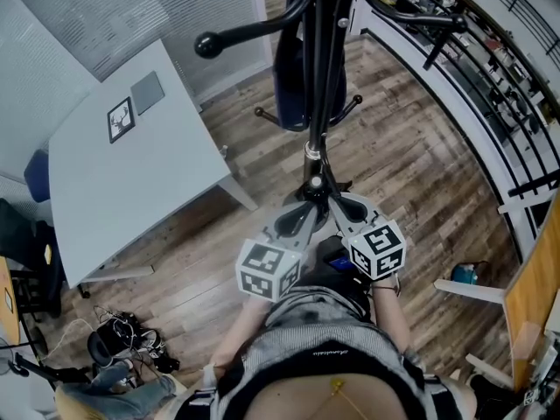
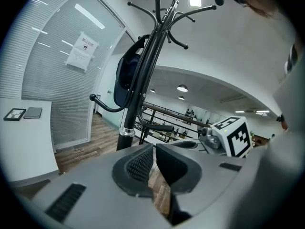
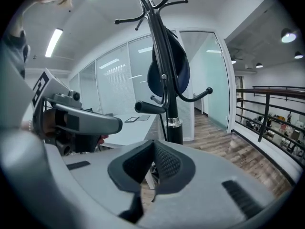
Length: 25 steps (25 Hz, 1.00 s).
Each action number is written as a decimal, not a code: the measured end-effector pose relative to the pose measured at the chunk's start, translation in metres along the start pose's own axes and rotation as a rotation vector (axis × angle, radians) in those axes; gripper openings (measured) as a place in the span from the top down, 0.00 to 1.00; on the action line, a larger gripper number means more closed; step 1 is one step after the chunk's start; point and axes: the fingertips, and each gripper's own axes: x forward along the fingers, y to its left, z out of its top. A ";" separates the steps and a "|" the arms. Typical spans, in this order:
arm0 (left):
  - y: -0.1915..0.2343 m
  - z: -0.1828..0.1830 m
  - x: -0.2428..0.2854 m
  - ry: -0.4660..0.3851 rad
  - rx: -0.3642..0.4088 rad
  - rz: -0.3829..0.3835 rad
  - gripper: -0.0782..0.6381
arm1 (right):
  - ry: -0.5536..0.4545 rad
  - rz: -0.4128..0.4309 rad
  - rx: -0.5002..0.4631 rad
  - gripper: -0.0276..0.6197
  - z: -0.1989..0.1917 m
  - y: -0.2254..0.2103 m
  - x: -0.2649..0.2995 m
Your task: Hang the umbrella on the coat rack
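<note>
I am holding left tongs (image 2: 155, 149) and right tongs (image 3: 153, 147) shut and empty, facing the coat rack (image 1: 320, 103), its pole upright dead ahead, neither hand nearer.

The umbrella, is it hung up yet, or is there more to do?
Done, it seems: the dark blue umbrella hangs high against the coat rack, though I can't tell which hook carries it. In hand: nothing. The left gripper and the right gripper are both shut and empty, close in front of the rack. Left: probably only backing away.
</note>
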 end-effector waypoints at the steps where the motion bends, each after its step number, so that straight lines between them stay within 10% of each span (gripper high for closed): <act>1: -0.001 0.000 0.001 0.000 0.005 -0.003 0.87 | 0.005 -0.003 -0.010 0.95 0.000 0.000 -0.001; 25: -0.025 -0.004 -0.008 -0.010 0.050 -0.047 0.87 | -0.048 -0.017 -0.031 0.95 0.017 0.028 -0.038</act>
